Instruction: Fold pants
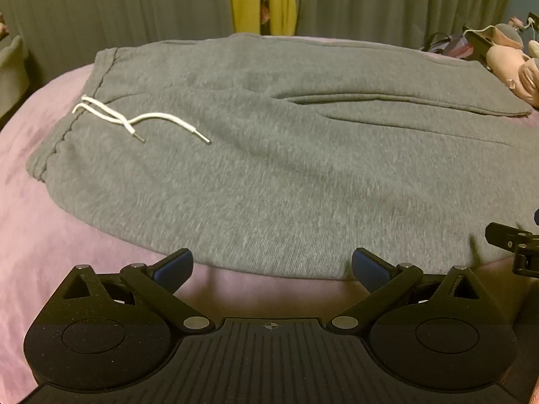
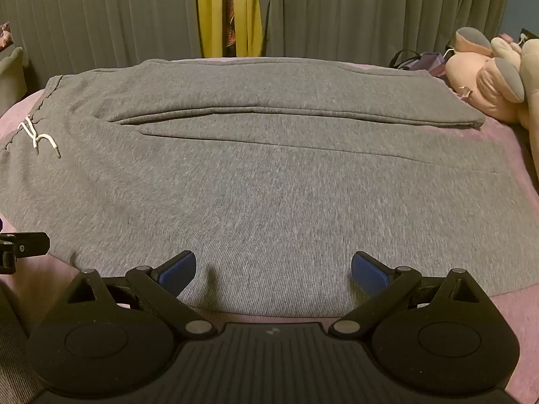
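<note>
Grey sweatpants (image 1: 269,155) lie flat on a pink bed (image 1: 40,229), waistband to the left, legs running right. A white drawstring (image 1: 134,121) lies on the waist; it also shows in the right wrist view (image 2: 40,138). The pants fill the right wrist view (image 2: 269,181). My left gripper (image 1: 272,269) is open and empty, just above the near hem edge by the waist half. My right gripper (image 2: 273,274) is open and empty, over the near edge of the front leg. Part of the right gripper shows at the left view's right edge (image 1: 515,245).
Pink and grey plush toys (image 2: 492,74) lie at the bed's far right, with a bag (image 2: 414,59) behind them. Grey curtains (image 2: 337,10) with a yellow strip (image 2: 205,10) hang behind the bed. Bare pink sheet (image 2: 515,306) lies near the right front.
</note>
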Demonstrator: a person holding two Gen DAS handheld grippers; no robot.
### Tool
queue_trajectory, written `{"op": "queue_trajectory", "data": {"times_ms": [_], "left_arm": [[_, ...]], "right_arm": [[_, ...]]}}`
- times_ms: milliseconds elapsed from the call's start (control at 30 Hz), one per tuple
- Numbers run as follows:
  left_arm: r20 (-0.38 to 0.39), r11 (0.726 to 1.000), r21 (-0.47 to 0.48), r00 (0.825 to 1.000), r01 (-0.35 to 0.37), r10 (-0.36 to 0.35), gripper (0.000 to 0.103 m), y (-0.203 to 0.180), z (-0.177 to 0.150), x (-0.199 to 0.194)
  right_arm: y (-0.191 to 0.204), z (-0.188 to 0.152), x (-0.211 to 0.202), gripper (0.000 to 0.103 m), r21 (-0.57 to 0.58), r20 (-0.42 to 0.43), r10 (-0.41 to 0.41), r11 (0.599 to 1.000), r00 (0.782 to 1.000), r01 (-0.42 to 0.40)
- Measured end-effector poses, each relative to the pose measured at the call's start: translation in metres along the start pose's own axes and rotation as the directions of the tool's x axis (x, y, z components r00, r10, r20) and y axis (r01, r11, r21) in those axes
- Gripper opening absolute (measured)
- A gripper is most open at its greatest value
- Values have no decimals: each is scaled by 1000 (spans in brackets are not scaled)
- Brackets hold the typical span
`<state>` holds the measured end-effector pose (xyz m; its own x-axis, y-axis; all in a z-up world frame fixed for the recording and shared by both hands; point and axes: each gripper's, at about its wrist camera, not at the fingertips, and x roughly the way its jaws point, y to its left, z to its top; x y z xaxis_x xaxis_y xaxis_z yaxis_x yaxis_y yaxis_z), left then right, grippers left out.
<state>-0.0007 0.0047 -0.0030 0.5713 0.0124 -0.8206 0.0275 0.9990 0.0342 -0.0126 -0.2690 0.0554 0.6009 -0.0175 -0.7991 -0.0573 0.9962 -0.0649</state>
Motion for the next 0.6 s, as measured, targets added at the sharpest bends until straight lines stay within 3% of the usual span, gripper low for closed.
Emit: {"op": "queue_trajectory", "data": {"times_ms": [600], "left_arm": [[0, 1000, -6, 1000, 0, 0, 103, 1, 1, 0]], "right_arm": [[0, 0, 0, 99, 2, -3, 1, 1000, 1000, -1]]}}
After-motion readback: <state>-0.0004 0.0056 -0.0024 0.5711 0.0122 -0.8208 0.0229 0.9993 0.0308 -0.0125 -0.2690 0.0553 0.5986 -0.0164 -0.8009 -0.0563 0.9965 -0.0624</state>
